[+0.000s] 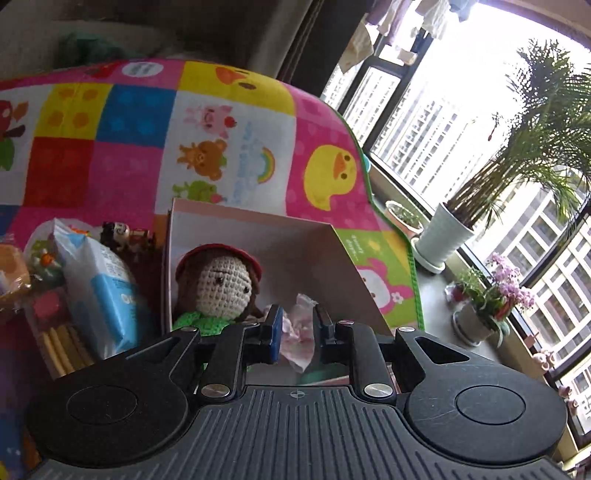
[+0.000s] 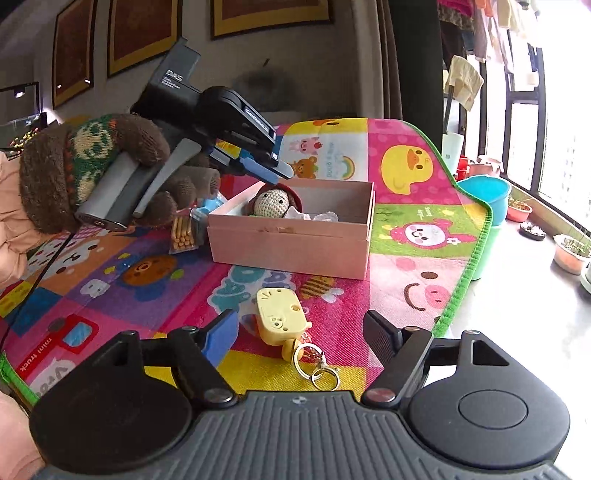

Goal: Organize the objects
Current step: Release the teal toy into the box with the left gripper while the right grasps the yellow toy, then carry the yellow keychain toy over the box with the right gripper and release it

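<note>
Pink mat (image 2: 332,295) is showing "mini truck" at its left edge, and the left gripper (image 2: 284,171), reading "DAS" on its body, is hovering over the cardboard box (image 2: 288,240) with its fingers nearly together, pinching nothing. Crochet doll (image 2: 273,201) is sitting inside that box. Yellow keychain (image 2: 280,314) is lying between the right gripper's (image 2: 299,336) wide-spread fingers, untouched

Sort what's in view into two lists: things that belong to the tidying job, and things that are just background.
Belongs to the job:
- pink box
- crochet doll inside the box
- yellow keychain toy on the mat
- biscuit packet beside the box
- blue-and-white pack

Just background:
- colourful play mat
- potted palm
- flowering plant
- hanging laundry
- framed pictures
</note>
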Available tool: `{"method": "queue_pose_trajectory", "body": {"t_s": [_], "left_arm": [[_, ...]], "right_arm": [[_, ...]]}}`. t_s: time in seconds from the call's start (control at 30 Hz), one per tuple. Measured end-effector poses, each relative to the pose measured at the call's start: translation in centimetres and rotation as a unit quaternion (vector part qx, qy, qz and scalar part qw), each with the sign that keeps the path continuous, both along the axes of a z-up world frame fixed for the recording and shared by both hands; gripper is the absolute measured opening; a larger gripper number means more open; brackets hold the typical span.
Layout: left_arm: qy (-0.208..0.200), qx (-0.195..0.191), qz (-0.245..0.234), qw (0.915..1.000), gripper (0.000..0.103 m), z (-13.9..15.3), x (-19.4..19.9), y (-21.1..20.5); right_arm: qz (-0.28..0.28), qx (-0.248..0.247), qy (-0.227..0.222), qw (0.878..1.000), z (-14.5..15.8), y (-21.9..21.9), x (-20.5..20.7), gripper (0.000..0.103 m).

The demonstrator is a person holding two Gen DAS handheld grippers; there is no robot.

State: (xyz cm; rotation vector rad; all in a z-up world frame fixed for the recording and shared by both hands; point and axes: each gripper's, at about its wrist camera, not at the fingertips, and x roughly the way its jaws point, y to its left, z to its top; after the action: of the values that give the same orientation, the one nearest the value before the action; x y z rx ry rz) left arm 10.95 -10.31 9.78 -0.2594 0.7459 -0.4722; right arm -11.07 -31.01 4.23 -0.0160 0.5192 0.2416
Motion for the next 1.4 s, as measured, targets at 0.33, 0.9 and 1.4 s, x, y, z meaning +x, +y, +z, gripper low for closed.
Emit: {"method": "queue_pose_trajectory", "body": {"t_s": [0.33, 0.9, 1.4], "left_arm": [[-0.032, 0.088, -0.039, 0.9948, 0.019, -4.5, -10.9, 5.7], [-0.052, 0.05, 0.054, 0.9959, 0.019, -5.7, -12.8, 12.1], [0.003, 0.038, 0.105, 0.9937, 0.019, -7.4, -11.2, 14.4]], "right_arm": [[0.032, -0.029, 0.039, 0.998, -1.8, 2.7, 4.9, 0.075], [-0.024, -0.009, -0.014, 1.0, 10.0, 1.7, 11.7, 0.038], [-0.066, -0.011, -0.008, 0.998, 6.3, 2.6, 13.7, 0.088]]}}
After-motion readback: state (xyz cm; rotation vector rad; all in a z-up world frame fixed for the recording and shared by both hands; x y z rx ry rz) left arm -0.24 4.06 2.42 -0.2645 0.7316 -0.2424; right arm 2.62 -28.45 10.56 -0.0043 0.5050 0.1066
